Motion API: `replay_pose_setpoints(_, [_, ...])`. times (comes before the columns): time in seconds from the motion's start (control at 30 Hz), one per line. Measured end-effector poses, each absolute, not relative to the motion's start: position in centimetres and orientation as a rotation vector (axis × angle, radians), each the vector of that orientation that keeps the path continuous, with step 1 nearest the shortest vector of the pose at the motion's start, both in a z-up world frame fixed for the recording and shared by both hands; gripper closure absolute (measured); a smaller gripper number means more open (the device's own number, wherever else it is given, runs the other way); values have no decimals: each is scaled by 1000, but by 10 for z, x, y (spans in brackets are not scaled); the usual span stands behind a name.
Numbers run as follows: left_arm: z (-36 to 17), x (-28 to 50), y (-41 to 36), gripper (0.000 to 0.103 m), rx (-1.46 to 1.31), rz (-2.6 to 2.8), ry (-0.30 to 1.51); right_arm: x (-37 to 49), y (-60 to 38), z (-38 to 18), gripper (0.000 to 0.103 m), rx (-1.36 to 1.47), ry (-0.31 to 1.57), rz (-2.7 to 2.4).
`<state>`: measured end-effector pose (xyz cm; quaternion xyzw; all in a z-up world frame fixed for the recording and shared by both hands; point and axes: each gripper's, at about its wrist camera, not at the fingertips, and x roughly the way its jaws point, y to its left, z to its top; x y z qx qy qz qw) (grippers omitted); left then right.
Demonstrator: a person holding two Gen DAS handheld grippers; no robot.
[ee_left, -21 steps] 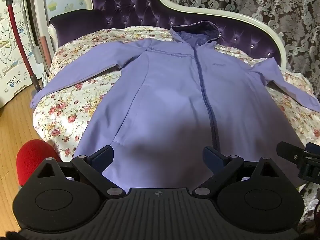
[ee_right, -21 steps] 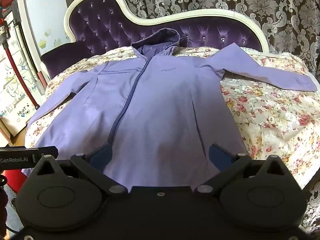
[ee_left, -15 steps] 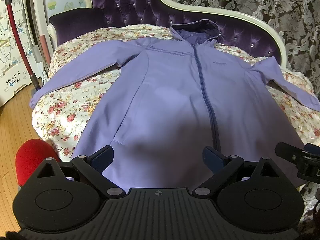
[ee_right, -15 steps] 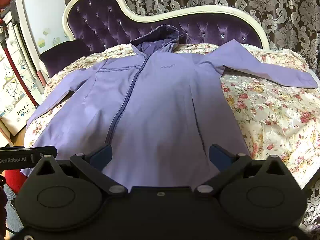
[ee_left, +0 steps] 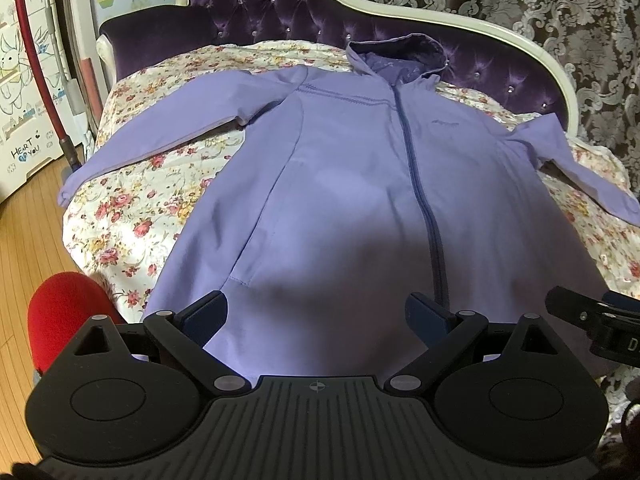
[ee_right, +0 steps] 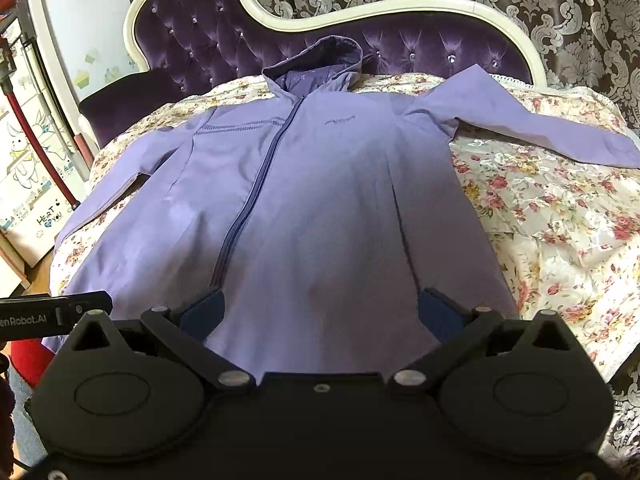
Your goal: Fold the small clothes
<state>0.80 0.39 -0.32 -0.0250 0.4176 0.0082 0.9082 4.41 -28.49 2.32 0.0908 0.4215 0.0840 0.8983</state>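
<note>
The left gripper [ee_left: 316,314] hangs over the hem of the jacket [ee_left: 360,184], jaws wide apart with nothing between them. The right gripper [ee_right: 320,312] hangs beside it over the same hem, also spread wide and empty. The jacket lies flat, zipped, front up on the floral bedspread [ee_left: 132,200], sleeves out to both sides, hood [ee_right: 320,64] against the purple headboard [ee_right: 420,44].

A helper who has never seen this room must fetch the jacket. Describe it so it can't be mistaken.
Find the purple tufted couch with the white frame, covered by a flowered sheet. The jacket lies flat on that sheet, zipped, sleeves spread wide. It is the only plain lilac thing there, with a hood against the backrest.
</note>
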Motion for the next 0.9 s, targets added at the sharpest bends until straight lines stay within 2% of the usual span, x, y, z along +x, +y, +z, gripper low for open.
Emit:
replay_pose_setpoints(0.6, [7,18,13,6,-82,-4,803,63,-292,21,1,234,882,180])
replay_pose_setpoints(0.9, [20,53,17,6,-156,-114,779,85,-327,24,1,356,815,148])
